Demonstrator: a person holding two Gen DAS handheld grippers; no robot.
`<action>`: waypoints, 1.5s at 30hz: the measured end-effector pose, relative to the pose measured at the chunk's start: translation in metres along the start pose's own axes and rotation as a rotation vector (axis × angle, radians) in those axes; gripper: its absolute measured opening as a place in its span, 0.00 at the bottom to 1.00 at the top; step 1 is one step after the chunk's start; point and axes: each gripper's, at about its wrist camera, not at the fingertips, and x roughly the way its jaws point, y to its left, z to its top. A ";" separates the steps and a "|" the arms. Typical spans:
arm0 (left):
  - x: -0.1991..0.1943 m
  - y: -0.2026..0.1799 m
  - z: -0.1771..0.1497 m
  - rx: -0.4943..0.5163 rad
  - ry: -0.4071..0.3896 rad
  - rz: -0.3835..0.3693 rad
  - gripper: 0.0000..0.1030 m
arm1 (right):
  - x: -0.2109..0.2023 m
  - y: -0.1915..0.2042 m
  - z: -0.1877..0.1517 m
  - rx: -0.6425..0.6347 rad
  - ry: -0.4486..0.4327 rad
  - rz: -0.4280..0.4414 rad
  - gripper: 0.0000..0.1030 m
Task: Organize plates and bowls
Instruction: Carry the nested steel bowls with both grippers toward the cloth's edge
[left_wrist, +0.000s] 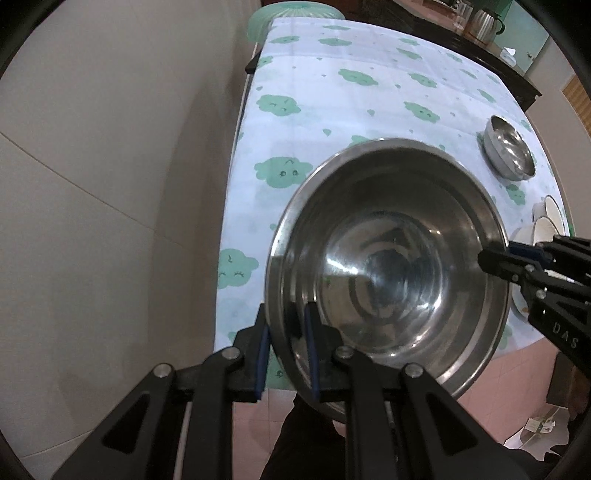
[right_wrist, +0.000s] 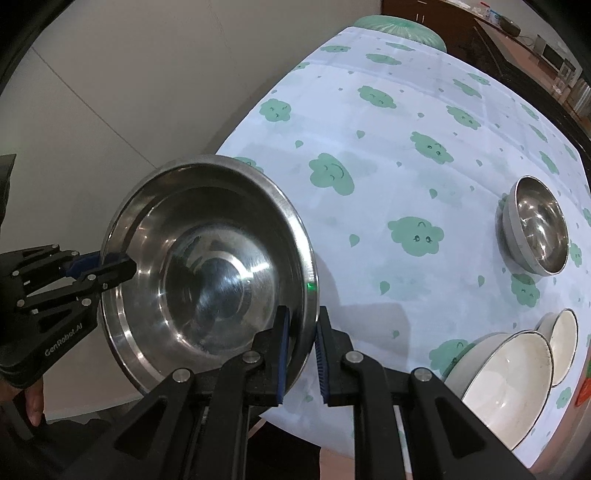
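**Two grippers on one steel bowl, held off the table's near edge**

Left gripper (left_wrist: 286, 354) had its jaws narrowed onto the rim of the large steel bowl (left_wrist: 388, 266) at about 7 o'clock in its own view, one pad inside the wall and one outside. Right gripper (right_wrist: 300, 354) pinched the opposite rim, at 3 o'clock in the left view. Both bites looked shallow, rim only.

Judgement: a carry step. Best to keep both grips level and move them together; slick steel could pivot or slip if one side leads. Clear the table edge before lowering.

Bowl was tilted, mouth facing the cameras and up, base away. It's round, so no long axis; its symmetry axis leaned toward the holder.

Further out on the clouded tablecloth (right_wrist: 388, 147): small steel bowl (right_wrist: 535, 225) at 3 o'clock, white enamel bowls (right_wrist: 506, 380) at 4 o'clock, well apart from the held bowl.
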 end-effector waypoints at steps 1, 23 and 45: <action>0.001 0.000 0.000 0.001 0.001 0.001 0.14 | 0.000 0.001 0.000 0.000 0.001 0.001 0.15; 0.015 0.004 -0.004 -0.009 0.035 0.012 0.14 | 0.009 0.010 -0.003 -0.020 0.035 0.000 0.15; 0.025 0.003 -0.009 -0.009 0.059 0.024 0.15 | 0.017 0.013 -0.006 -0.027 0.060 0.002 0.15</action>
